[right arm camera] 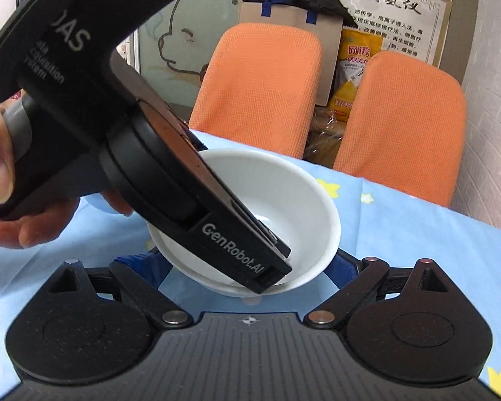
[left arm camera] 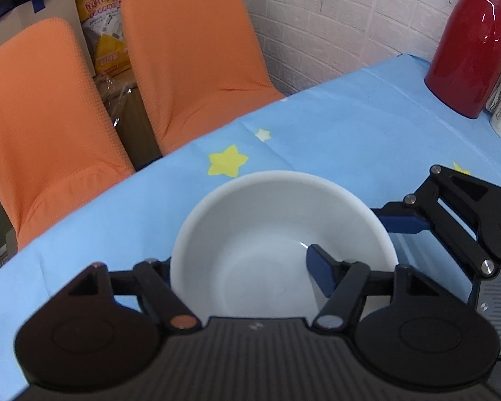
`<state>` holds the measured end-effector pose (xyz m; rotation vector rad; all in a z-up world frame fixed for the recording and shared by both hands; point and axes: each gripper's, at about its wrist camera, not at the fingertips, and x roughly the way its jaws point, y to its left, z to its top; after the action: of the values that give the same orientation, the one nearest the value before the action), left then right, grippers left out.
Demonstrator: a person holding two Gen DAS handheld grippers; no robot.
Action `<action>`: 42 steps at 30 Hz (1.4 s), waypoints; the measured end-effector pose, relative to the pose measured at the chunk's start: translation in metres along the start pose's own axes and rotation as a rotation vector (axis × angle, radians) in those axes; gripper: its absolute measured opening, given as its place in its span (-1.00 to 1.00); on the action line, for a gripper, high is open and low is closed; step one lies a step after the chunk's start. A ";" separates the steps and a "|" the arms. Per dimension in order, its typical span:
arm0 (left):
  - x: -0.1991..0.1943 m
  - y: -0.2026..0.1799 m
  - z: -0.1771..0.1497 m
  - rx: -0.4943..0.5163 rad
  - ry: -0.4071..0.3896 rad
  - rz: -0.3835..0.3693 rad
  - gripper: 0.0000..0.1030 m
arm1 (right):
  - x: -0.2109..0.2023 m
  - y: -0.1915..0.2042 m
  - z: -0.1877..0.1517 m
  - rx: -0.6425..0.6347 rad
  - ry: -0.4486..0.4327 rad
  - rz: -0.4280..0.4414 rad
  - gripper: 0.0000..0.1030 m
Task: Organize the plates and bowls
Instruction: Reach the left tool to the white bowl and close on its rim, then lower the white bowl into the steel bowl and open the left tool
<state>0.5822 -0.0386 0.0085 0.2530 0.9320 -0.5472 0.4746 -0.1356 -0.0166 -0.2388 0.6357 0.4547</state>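
The surface point(left arm camera: 334, 123), covered by a blue cloth printed with yellow stars, runs back to a far edge where two orange chairs point(left arm camera: 190, 50) stand close against it, with a white brick wall at its right end. A red jug point(left arm camera: 472, 43) stands near that far right corner, well apart from the work. The white bowl point(left arm camera: 277, 230) sits toward the near side, with bare cloth between it and the far edge and to its left. Being round, it has no long axis, so approach turns on the rim alone. It lies directly ahead of and below both tools. The left tongs point(left arm camera: 247, 272) straddle the near rim, one blue finger point(left arm camera: 320, 274) inside the bowl and the other outside, mostly hidden; whether they pinch the wall I cannot tell. The right tongs point(right arm camera: 250, 267) bracket the bowl from its other side, blue fingers point(right arm camera: 143, 264) low beside its outer wall, contact again uncertain. In the right wrist view the left tool's body crosses over the bowl, held by a hand point(right arm camera: 3, 173), so the two tools crowd each other; clear room lies mainly upward and toward the far edge.
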 end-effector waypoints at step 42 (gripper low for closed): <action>-0.121 -0.191 -0.173 -0.017 -0.002 -0.094 0.62 | -0.208 0.150 -0.130 0.012 0.106 -0.041 0.61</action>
<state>0.3004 -0.0826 0.0118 0.1942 0.9491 -0.6258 0.1880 -0.1198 -0.0010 -0.2650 0.7355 0.4003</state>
